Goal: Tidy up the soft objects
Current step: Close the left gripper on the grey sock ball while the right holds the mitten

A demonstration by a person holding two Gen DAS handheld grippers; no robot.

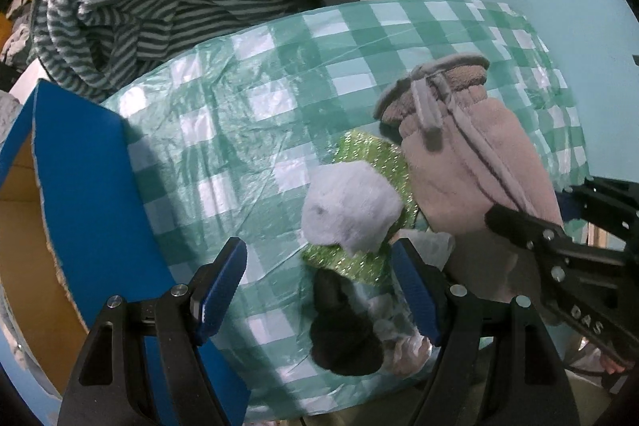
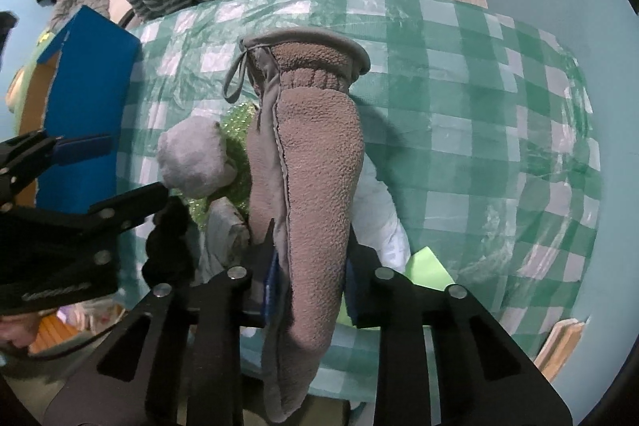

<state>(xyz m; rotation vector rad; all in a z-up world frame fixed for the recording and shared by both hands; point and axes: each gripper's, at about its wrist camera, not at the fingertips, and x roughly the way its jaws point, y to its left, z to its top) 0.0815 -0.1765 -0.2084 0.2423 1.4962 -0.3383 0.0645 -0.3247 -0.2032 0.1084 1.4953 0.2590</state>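
A grey-brown fleece mitten [image 2: 319, 154] hangs cuff-down over the checked cloth, and my right gripper [image 2: 309, 282] is shut on its lower part. From the left wrist view the same mitten [image 1: 471, 162] shows with the right gripper [image 1: 535, 206] clamped on it. My left gripper [image 1: 319, 286] stands open above a white pompom [image 1: 351, 210] on a green glitter fabric [image 1: 371, 150], with a black soft item [image 1: 343, 330] under the gap. Its pads touch nothing. The right wrist view shows the left gripper [image 2: 116, 172] beside the pompom [image 2: 191, 162].
A green-and-white checked cloth [image 1: 239, 106] covers the surface. A blue box [image 1: 80, 166] stands at the left edge. Striped and dark grey clothes [image 1: 120, 14] are piled at the back. A white crumpled item [image 2: 379, 210] and light green paper [image 2: 427, 266] lie behind the mitten.
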